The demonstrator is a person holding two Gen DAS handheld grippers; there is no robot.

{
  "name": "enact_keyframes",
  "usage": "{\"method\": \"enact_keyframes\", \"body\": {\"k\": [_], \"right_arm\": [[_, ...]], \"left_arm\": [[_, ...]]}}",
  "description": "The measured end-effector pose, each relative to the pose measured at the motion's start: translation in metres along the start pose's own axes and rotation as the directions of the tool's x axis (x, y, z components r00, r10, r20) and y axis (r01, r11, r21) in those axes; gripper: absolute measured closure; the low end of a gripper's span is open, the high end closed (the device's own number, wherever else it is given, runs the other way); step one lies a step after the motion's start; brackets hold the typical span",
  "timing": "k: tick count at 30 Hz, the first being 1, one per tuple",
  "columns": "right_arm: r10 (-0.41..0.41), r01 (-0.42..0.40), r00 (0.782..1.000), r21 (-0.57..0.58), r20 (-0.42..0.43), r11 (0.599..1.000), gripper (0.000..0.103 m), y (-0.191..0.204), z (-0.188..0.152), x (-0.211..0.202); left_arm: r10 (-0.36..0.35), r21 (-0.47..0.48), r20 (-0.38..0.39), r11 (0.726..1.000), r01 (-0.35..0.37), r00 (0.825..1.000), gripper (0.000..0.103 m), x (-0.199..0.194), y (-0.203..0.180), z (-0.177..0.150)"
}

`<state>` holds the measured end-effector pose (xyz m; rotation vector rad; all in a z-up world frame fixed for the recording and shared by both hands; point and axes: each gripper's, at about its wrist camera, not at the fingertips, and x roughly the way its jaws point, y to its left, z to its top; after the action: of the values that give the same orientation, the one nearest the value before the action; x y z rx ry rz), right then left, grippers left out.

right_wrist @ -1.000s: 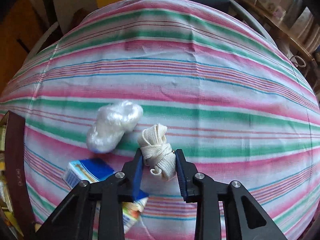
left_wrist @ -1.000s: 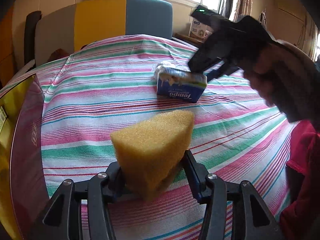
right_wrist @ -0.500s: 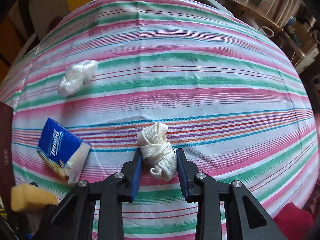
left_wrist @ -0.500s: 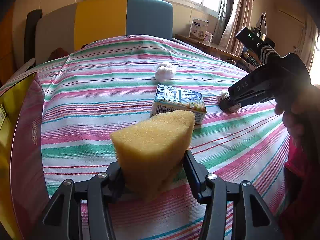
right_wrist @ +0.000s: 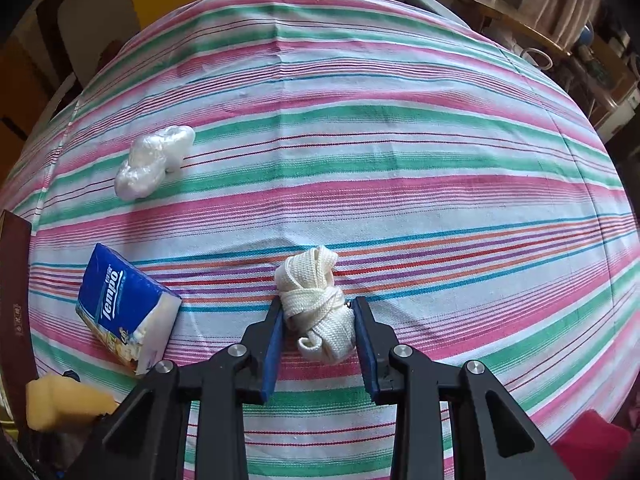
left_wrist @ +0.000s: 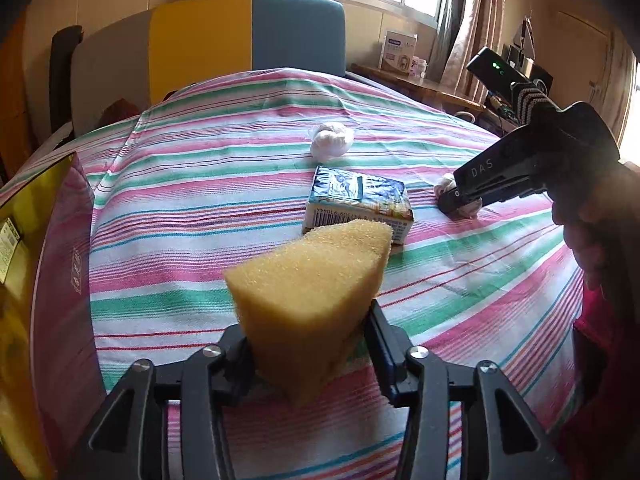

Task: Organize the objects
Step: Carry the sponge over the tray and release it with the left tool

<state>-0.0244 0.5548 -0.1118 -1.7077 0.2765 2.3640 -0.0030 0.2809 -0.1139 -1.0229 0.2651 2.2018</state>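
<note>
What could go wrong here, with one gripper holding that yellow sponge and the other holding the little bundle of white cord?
The left gripper, whose jaws have just been closing, pinches only the lower end of the sponge; soft foam could bend or slip out. The cord bundle in the right gripper has a loose loop that might unravel or catch on the striped tablecloth. A swing could knock the tissue pack.

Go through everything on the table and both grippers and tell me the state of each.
Left gripper: shut on sponge, jaws just closed further.
Right gripper: shut on rope bundle.
Tissue pack: lying on tablecloth, closed.
Plastic wad: crumpled, lying free.
</note>
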Motion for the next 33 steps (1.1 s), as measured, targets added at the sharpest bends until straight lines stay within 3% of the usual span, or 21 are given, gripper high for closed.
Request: {"method": "enact_keyframes", "body": {"k": [3,9,12,16,20,25,26,33], "right_arm": [[0.0,0.0,1.0,-0.008,0.008,1.0,0.07,-0.001,0.0,0.0],[-0.022,0.023,1.0,-0.043,0.021,0.999,0.07,-0.003,0.0,-0.002],[-0.031,0.033,0.999,-0.055,0.027,0.998,0.07,0.003,-0.004,-0.004],[-0.041,0.043,0.999,-0.068,0.034,0.997,0.069,0.005,-0.006,-0.002],[-0.047,0.05,0.998,-0.077,0.038,0.996,0.069,0.004,-0.006,-0.003],[-0.06,0.063,0.997,-0.09,0.043,0.994,0.069,0.02,-0.008,-0.001],[-0.062,0.066,0.997,-0.095,0.045,0.993,0.068,0.03,-0.004,0.015],[-0.078,0.083,0.996,-0.114,0.051,0.99,0.068,0.047,-0.013,0.018]], "left_arm": [[-0.037,-0.032,-0.023,0.999,0.036,0.999,0.06,-0.016,0.003,0.002],[-0.065,-0.035,0.049,0.997,0.067,0.997,0.061,-0.069,0.007,0.011],[-0.05,-0.046,0.08,0.997,0.054,0.996,0.061,-0.091,0.016,0.015],[-0.017,-0.144,0.079,0.989,0.028,0.997,0.06,-0.107,0.052,0.019],[0.02,-0.268,0.07,0.963,0.0,0.997,0.06,-0.115,0.101,0.023],[0.063,-0.43,0.058,0.902,-0.032,0.996,0.06,-0.116,0.173,0.033],[0.074,-0.445,0.041,0.894,-0.048,0.996,0.06,-0.112,0.185,0.034],[0.097,-0.514,-0.092,0.848,-0.131,0.991,0.06,-0.067,0.246,0.043]]}}
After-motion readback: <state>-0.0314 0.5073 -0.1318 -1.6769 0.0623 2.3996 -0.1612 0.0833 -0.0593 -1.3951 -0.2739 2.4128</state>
